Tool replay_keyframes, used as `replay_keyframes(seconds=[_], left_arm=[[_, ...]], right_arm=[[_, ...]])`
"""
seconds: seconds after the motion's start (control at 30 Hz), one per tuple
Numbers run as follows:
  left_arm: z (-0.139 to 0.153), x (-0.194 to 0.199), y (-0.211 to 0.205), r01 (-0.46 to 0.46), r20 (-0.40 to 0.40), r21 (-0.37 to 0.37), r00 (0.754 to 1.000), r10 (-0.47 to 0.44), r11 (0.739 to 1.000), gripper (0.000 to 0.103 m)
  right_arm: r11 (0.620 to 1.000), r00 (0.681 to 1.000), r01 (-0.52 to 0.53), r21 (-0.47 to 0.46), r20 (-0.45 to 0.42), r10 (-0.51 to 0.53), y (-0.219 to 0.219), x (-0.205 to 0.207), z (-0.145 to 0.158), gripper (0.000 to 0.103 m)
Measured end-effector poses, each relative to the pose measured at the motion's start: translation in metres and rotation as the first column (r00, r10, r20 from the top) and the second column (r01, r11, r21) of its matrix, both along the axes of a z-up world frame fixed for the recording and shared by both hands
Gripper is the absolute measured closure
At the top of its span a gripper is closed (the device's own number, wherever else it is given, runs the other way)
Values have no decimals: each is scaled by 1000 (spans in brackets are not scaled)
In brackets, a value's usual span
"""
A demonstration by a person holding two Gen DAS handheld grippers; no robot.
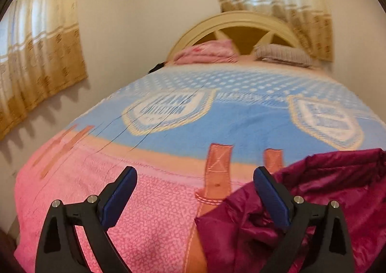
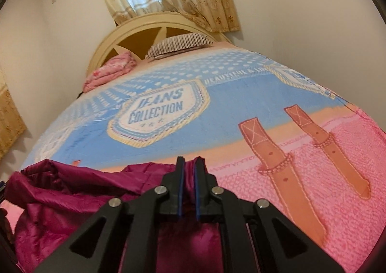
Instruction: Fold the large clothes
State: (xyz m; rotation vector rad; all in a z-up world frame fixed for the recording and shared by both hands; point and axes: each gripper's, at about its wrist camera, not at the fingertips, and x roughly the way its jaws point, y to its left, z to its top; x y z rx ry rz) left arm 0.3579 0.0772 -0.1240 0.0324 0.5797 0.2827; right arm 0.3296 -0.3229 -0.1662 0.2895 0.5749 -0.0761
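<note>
A magenta puffer jacket (image 1: 337,188) lies crumpled on the pink near end of the bed's blanket (image 1: 144,200). In the left wrist view it fills the lower right. My left gripper (image 1: 195,170) stands wide open just above the blanket. Its right finger (image 1: 270,195) lies over the jacket's edge and its left finger is over bare blanket. In the right wrist view the jacket (image 2: 60,188) spreads to the lower left. My right gripper (image 2: 190,160) is shut on a fold of this jacket, with magenta cloth showing in the narrow slit between the pads.
The blue and pink printed blanket (image 2: 241,104) covers the whole bed. At the far end are a folded pink cloth (image 2: 108,70), a striped pillow (image 2: 178,43) and a cream arched headboard (image 2: 135,29). Curtains (image 1: 41,60) hang on the left wall, close to the bed's side.
</note>
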Motion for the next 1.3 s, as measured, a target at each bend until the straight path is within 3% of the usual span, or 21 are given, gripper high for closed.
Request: replay_keyframes(seconds=[0.03,0.07,0.1,0.13,0.17,0.27,0.33,0.43,0.5,0.6,0.7,0.77,0.83,0.97,1.3], left_arm=[[-2,7,2,-31,-8,12,999,31,999,5],[-3,11,3,-58,-14,27,998,58,998,5],[-2,13,5,-98,-17,43,995,98,994,5],[0,13,7,-126,-14,54,992,126,991,5],[6,11,12,-156,2,64,988,156,986,5],[32,-13,16,-217,100,88,973,208,972,5],[49,-36,5,-190,168,91,970,173,978,5],[58,-65,-33,-72,231,136,972,39,988,5],[49,-72,-69,8,217,204,975,-53,979,5],[22,-68,-107,98,175,268,973,-149,958,5],[-5,-47,-126,126,100,339,980,-169,932,5],[-24,-22,-124,100,38,373,992,-122,922,5],[-38,3,-117,63,-27,355,998,-57,933,5],[-59,39,-86,-14,-133,237,990,46,971,5],[-79,61,-74,-10,-211,147,977,42,989,1]], right_arm=[[1000,1000,3,-2,-12,-3,0,7,-2,86],[1000,1000,7,-2,-18,-7,-1,12,-4,68],[1000,999,29,-5,-22,-29,-3,16,-3,34],[999,999,51,7,-7,-51,-7,15,-1,22],[998,998,68,19,10,-68,-9,13,2,17],[994,994,102,-26,47,-100,-9,-2,23,17],[996,995,76,-45,71,-73,1,-18,36,17],[997,995,16,-78,100,-8,34,-42,46,15],[992,993,-40,-124,102,53,65,-51,44,9],[962,985,-143,-233,58,161,109,-49,28,9],[933,985,-159,-323,7,170,126,-33,10,9],[924,986,-161,-346,-29,161,124,-19,3,9],[927,990,-142,-348,-44,135,116,-3,-1,9],[937,990,-135,-321,-78,116,107,16,-13,9],[970,989,-96,-221,-134,67,92,31,-38,9]])
